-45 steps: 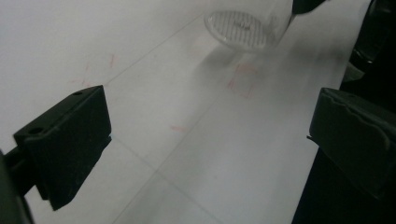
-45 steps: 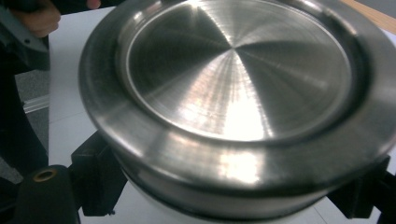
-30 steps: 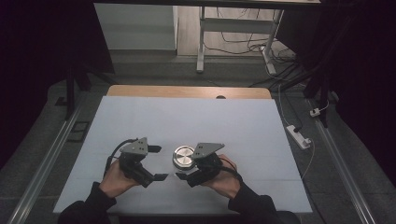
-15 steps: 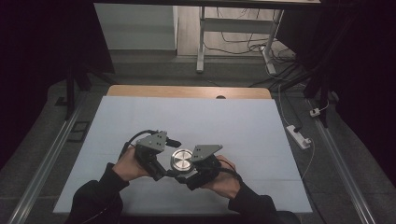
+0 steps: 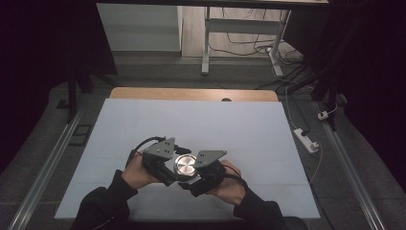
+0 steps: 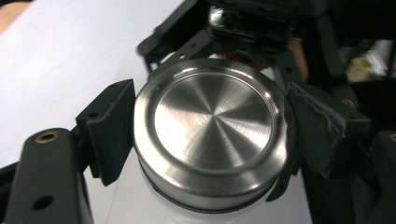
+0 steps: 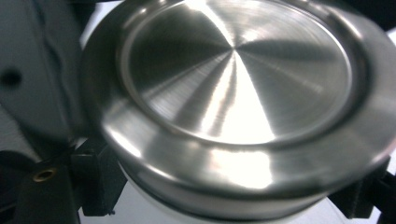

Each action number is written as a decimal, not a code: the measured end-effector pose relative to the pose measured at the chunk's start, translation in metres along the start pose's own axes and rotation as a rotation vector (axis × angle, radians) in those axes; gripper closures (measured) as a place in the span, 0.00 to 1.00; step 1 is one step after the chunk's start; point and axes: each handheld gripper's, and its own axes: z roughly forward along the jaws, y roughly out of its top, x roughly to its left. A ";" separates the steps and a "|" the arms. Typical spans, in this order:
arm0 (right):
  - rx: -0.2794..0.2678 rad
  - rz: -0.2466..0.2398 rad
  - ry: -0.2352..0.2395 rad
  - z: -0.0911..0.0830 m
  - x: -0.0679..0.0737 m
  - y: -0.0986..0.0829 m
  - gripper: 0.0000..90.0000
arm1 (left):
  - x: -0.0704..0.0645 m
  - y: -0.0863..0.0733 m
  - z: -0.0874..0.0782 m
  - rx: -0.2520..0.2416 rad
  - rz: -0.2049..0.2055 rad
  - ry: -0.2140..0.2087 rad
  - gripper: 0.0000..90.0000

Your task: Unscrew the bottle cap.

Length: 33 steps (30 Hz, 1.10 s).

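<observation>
steel lid [image 6: 212,133] clamped by left gripper [image 6: 205,135] – right gripper [image 7: 229,186] grips the body below (white), both on table [image 5: 239,124]

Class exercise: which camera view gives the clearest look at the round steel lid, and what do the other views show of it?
The left gripper view: the steel lid shows whole and sharp, a jaw pad at each side. The right gripper view shows it closer but blurred and cropped. The high view shows it as a small disc between both grippers.

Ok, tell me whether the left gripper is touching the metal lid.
Touching. The left gripper view shows the left gripper with both pads pressed against the metal lid.
</observation>
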 end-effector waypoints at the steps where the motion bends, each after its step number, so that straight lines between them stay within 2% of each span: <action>1: 0.003 0.002 -0.020 0.000 -0.001 0.000 0.16 | -0.003 0.002 0.001 0.013 -0.008 0.035 0.22; 2: 0.003 0.014 -0.037 0.000 -0.001 0.000 0.16 | -0.006 0.005 0.002 0.023 -0.022 0.069 0.22; 3: -0.003 0.023 -0.049 0.000 -0.001 -0.001 0.16 | -0.006 0.005 0.002 0.023 -0.022 0.069 0.22; 4: -0.007 0.038 -0.063 0.000 -0.001 -0.001 0.16 | -0.012 0.009 0.005 0.038 -0.055 0.139 0.22; 6: -0.016 0.056 -0.090 -0.001 -0.001 -0.001 0.16 | -0.015 0.013 0.007 0.039 -0.094 0.180 0.22; 7: -0.019 0.065 -0.097 -0.002 -0.002 0.000 0.16 | -0.016 0.014 0.007 0.038 -0.104 0.184 0.22; 9: -0.028 0.070 -0.096 -0.003 -0.002 0.000 0.16 | -0.014 0.015 0.005 0.037 -0.097 0.172 0.19; 11: -0.036 0.071 -0.082 -0.004 -0.003 0.000 0.16 | -0.010 0.014 0.000 0.007 -0.106 0.146 0.07; 13: -0.044 0.064 -0.062 -0.005 -0.003 0.000 0.16 | -0.004 0.011 -0.009 -0.022 -0.100 0.119 0.02; 17: -0.043 0.044 -0.009 -0.006 -0.003 0.001 0.16 | 0.007 0.001 -0.024 -0.065 -0.069 0.020 0.03; 18: -0.043 0.041 0.008 -0.006 -0.002 0.002 0.16 | 0.007 0.001 -0.024 -0.065 -0.069 0.020 0.04; 19: -0.038 0.033 0.021 -0.005 -0.001 0.002 0.16 | 0.011 -0.005 -0.029 -0.086 -0.050 -0.032 0.07; 21: -0.030 0.021 0.037 -0.004 0.002 0.003 0.16 | 0.014 -0.009 -0.029 -0.095 -0.036 -0.078 0.07; 24: -0.018 0.005 0.055 -0.001 0.006 0.003 0.16 | 0.013 -0.010 -0.025 -0.081 -0.008 -0.122 0.08; 27: -0.012 -0.010 0.062 0.001 0.007 0.003 0.16 | 0.007 -0.008 -0.017 -0.025 0.037 -0.125 0.09; 32: -0.011 -0.010 0.059 0.000 0.007 0.003 0.16 | 0.003 -0.005 -0.012 0.004 0.068 -0.124 0.11; 33: -0.012 -0.011 0.052 -0.001 0.006 0.003 0.16 | 0.003 -0.005 -0.011 0.006 0.066 -0.107 0.18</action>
